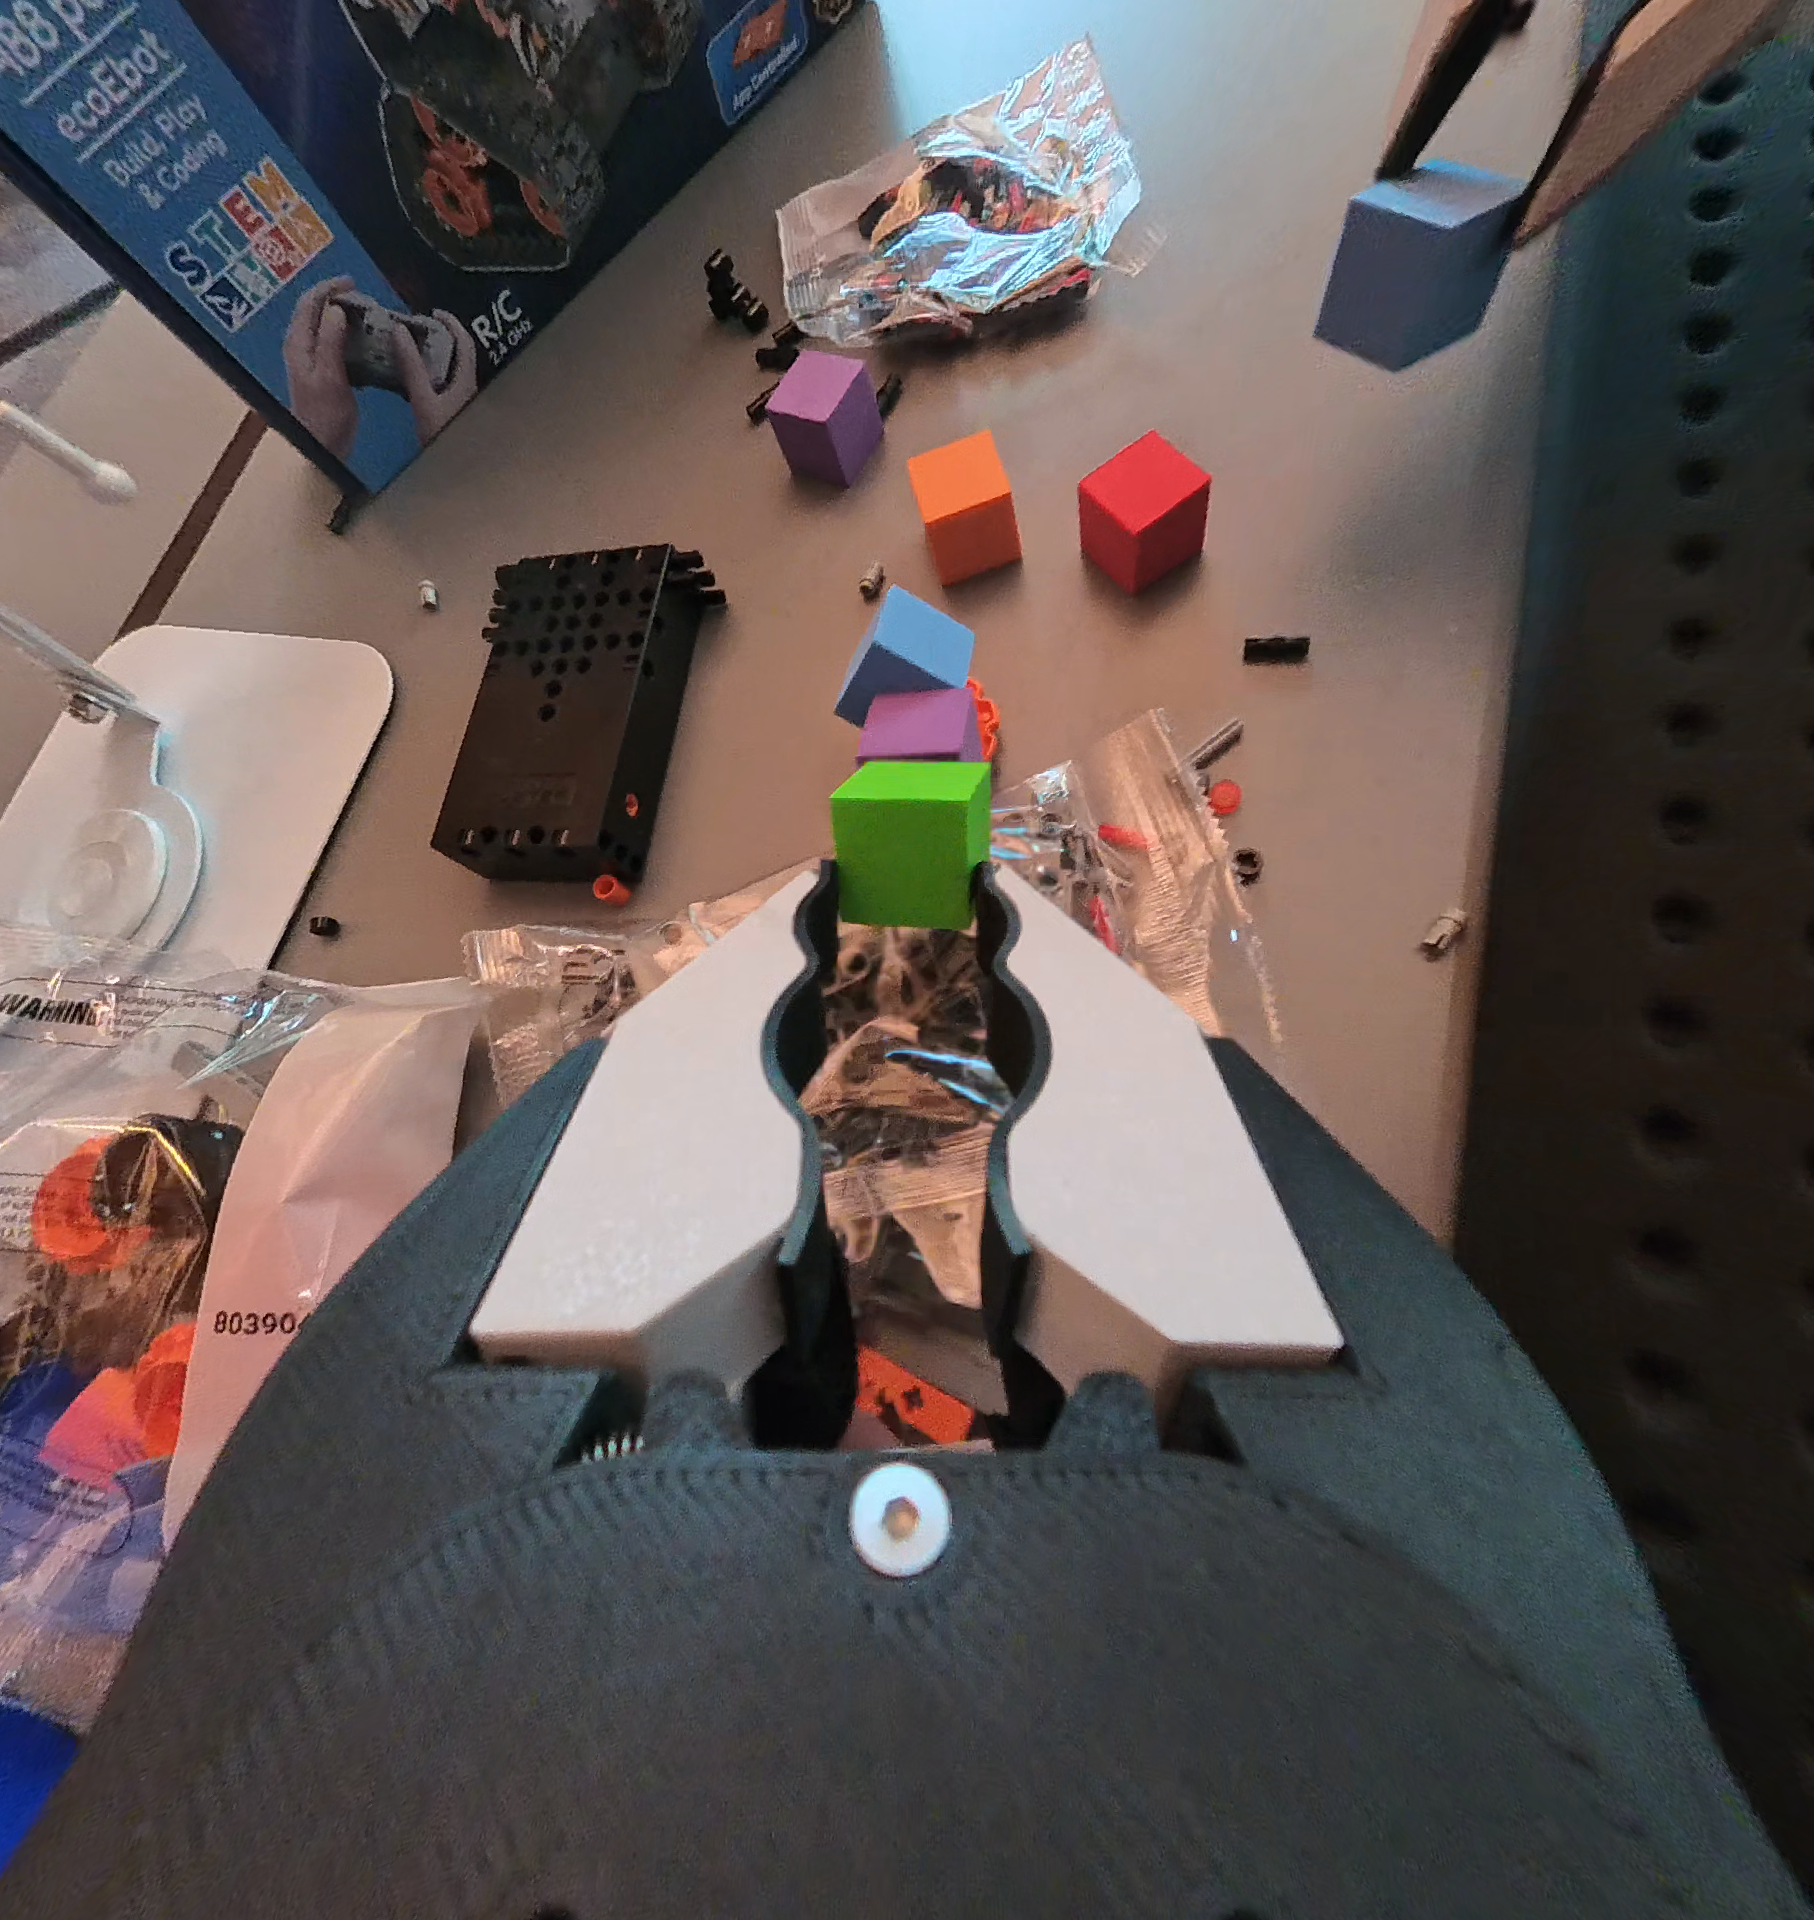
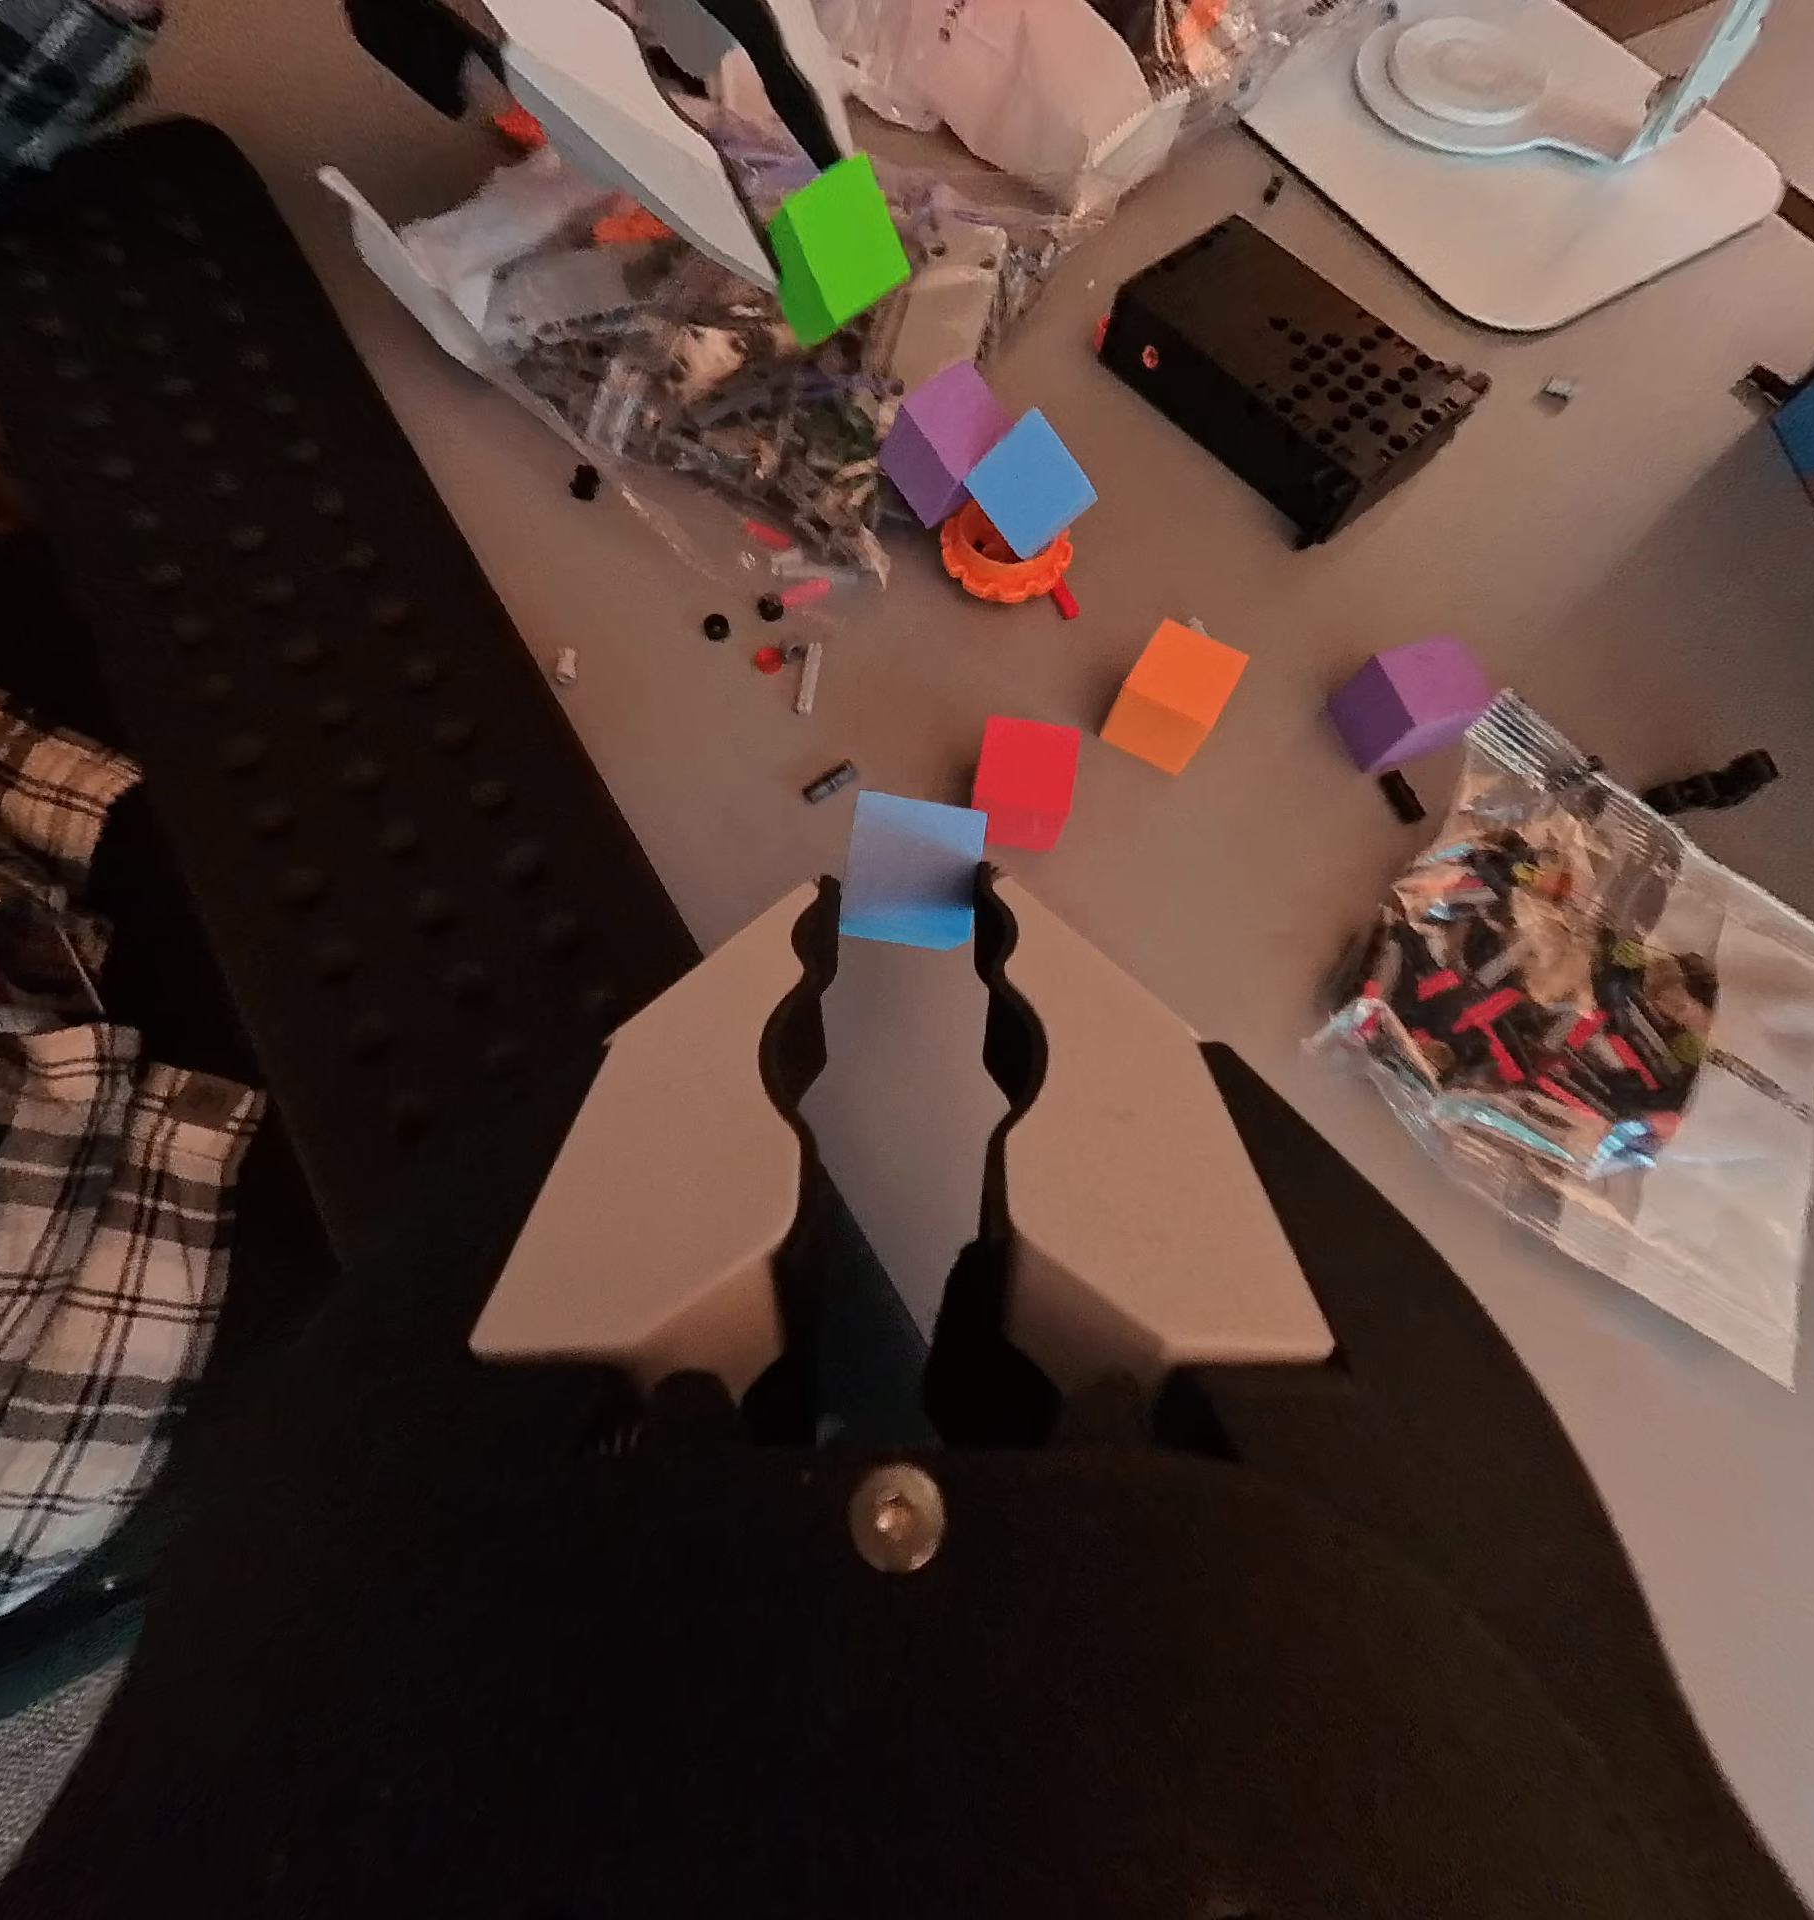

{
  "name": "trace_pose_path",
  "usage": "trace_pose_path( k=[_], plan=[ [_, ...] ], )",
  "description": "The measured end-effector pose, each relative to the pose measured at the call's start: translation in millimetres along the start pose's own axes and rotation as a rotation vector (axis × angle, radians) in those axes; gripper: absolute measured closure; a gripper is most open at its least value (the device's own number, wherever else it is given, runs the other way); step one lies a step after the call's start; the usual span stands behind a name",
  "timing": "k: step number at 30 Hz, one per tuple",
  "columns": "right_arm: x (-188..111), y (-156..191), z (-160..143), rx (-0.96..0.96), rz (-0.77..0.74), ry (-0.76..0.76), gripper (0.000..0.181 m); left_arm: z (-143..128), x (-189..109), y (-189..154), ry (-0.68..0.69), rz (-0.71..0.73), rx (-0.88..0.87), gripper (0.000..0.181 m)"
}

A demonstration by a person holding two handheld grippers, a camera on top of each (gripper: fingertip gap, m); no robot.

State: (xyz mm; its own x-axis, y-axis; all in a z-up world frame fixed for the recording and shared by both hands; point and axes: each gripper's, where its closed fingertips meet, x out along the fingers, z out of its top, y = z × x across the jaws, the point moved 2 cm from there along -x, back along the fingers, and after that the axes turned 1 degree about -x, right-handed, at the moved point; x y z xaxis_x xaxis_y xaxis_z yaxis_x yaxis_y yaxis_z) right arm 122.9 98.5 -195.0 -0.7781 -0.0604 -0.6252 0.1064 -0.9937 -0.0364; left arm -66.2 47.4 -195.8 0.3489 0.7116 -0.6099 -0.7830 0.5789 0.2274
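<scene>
Cubes: green cube (image 1: 908, 844), blue cube (image 2: 911, 871), red cube (image 2: 1024, 781), orange cube (image 2: 1173, 694), purple cube (image 2: 1407, 701). Table (image 1: 1350, 790): grey. Cloth (image 2: 61, 1226): plaid.

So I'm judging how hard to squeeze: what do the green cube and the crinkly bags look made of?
The green cube, held in the left hand-held gripper, looks like matte foam or painted wood: flat colour, no shine, crisp edges. I can't tell which. The bags look like thin clear plastic film: glossy, creased, contents visible.
</scene>
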Motion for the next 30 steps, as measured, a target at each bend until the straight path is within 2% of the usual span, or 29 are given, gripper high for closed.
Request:
trace_pose_path(
  k=[6,11,14,20,23,26,30],
  plan=[
    [-24,-21,-9,0.008,-0.072,0.023,0.157,15,6,-18,-0.006,-0.031,0.041,0.157],
    [-13,-22,0,-0.011,-0.026,0.016,0.157,28,34,-28,0.043,-0.072,0.101,0.156],
    [3,-19,7,-0.035,0.004,0.025,0.157,19,48,-18,0.115,-0.034,0.113,0.156],
    [14,-27,17,-0.039,0.011,-0.002,0.157,8,39,35,0.149,0.151,0.009,0.157],
    [16,-32,21,-0.048,0.001,-0.002,0.156,6,37,47,0.166,0.199,-0.006,0.157],
    [14,-35,22,-0.047,-0.008,-0.010,0.157,20,47,22,0.136,0.105,0.093,0.157],
    [3,-41,16,-0.025,-0.030,-0.026,0.156,19,71,11,0.215,0.078,0.152,0.157]
  ],
)
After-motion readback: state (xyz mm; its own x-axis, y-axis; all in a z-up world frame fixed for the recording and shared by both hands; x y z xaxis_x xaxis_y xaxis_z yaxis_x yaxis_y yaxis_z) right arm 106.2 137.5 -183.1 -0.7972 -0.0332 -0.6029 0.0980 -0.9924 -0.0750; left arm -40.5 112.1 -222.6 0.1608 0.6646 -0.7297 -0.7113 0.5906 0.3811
